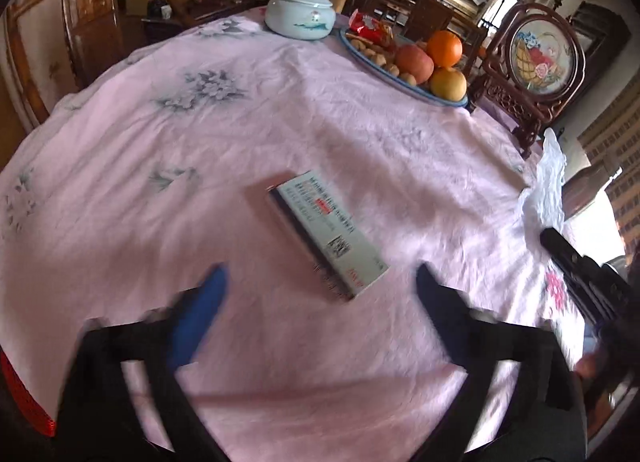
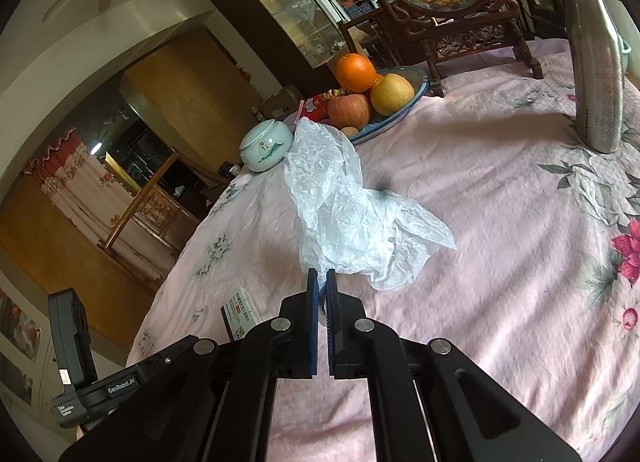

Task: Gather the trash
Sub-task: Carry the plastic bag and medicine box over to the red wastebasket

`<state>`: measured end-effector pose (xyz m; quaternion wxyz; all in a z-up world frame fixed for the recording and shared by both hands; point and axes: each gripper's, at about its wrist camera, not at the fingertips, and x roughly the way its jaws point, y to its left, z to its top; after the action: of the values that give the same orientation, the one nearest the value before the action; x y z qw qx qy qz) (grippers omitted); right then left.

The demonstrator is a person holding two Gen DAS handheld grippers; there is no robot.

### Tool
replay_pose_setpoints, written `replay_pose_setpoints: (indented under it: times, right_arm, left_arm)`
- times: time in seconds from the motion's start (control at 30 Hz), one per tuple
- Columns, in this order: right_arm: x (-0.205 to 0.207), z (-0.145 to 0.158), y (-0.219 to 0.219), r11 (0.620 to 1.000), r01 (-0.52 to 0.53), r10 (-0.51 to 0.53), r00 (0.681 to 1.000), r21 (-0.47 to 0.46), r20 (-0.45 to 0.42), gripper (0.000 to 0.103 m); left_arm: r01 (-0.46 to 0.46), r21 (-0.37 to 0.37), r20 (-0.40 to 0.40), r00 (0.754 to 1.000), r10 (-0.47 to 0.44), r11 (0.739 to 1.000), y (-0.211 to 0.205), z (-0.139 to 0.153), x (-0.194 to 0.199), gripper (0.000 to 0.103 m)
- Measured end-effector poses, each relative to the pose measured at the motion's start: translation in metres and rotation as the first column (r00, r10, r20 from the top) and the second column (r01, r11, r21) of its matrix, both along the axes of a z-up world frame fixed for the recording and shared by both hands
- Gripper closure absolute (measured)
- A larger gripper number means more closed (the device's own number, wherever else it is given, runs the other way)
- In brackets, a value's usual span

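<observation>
While left gripper (image 1: 320, 282) stands wide open, empty, small box (image 1: 328, 232) lies flat on pink tablecloth (image 1: 280, 109) just ahead between fingers. Right gripper (image 2: 322, 276) pinched on white plastic bag (image 2: 344, 213). Beyond: fruit plate (image 2: 404, 109), lidded jar (image 2: 266, 145), steel flask (image 2: 596, 69). Nothing blocks box.

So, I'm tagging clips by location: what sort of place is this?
Probably a home dining room: a round table under a floral tablecloth, a fruit plate, wooden chairs and a glass display cabinet.
</observation>
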<state>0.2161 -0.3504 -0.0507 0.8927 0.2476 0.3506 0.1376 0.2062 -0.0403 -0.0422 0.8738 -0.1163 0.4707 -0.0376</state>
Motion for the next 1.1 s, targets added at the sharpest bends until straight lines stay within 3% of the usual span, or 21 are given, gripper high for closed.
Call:
replay_pose_setpoints:
  times: [0.07,0.17,0.23,0.27,0.3,0.4,0.43,0.57,0.67,0.73,0.83,0.93,0.97,1.1]
  right_arm:
    - [-0.001,0.000,-0.001,1.000,-0.002,0.002,1.000,0.003,0.000,0.098]
    - [-0.002,0.001,-0.001,1.000,-0.003,0.003,1.000,0.004,0.006,0.098]
    - [-0.004,0.003,-0.001,1.000,0.000,0.000,1.000,0.003,0.015,0.098]
    - [-0.006,0.005,-0.001,1.000,0.001,-0.001,1.000,0.002,0.022,0.098]
    - [-0.007,0.007,0.000,1.000,-0.001,0.001,1.000,-0.001,0.029,0.099]
    - [-0.012,0.013,0.006,0.999,-0.039,0.039,0.998,-0.001,0.058,0.099]
    - [-0.014,0.015,0.011,0.998,-0.060,0.060,0.996,-0.004,0.071,0.099]
    - [-0.029,0.024,0.050,0.983,-0.183,0.184,0.977,-0.022,0.103,0.099]
    - [-0.052,0.029,0.100,0.957,-0.275,0.286,0.949,-0.091,0.137,0.099]
    - [-0.070,0.032,0.137,0.931,-0.343,0.360,0.919,-0.125,0.159,0.099]
    - [-0.098,0.031,0.207,0.871,-0.473,0.491,0.853,-0.136,0.177,0.099]
    - [-0.114,0.024,0.279,0.809,-0.574,0.587,0.794,-0.124,0.158,0.100]
    - [-0.117,0.022,0.300,0.797,-0.592,0.603,0.783,-0.118,0.152,0.100]
    - [-0.129,0.012,0.365,0.747,-0.651,0.664,0.742,-0.134,0.094,0.100]
  left_arm:
    - [-0.002,0.060,-0.010,1.000,0.002,0.998,-0.015,-0.008,0.010,0.007]
    - [0.009,0.147,-0.101,0.995,0.006,0.989,-0.040,-0.033,0.035,0.009]
    - [0.004,0.184,-0.148,0.989,0.024,0.983,-0.049,-0.050,0.049,0.031]
    - [-0.005,0.229,-0.118,0.992,0.033,0.974,-0.053,-0.050,0.048,0.040]
    - [0.007,0.229,-0.090,0.996,0.014,0.973,-0.054,-0.046,0.044,0.044]
    - [0.039,0.133,-0.047,0.998,-0.033,0.990,-0.035,-0.029,0.020,0.052]
    - [0.050,0.119,-0.007,0.999,-0.050,0.992,-0.023,-0.018,0.003,0.053]
    - [0.011,0.203,0.141,0.989,-0.041,0.979,0.036,0.021,-0.066,0.057]
    - [-0.090,0.256,0.215,0.976,0.035,0.962,0.101,0.039,-0.124,0.062]
    - [-0.187,0.293,0.245,0.963,0.116,0.938,0.154,0.043,-0.165,0.064]
    - [-0.313,0.312,0.235,0.940,0.247,0.897,0.225,0.035,-0.214,0.064]
    - [-0.404,0.261,0.162,0.914,0.373,0.877,0.297,0.009,-0.257,0.068]
    - [-0.417,0.236,0.139,0.908,0.394,0.878,0.312,-0.001,-0.265,0.073]
    - [-0.417,0.094,0.079,0.909,0.410,0.904,0.352,-0.029,-0.292,0.073]
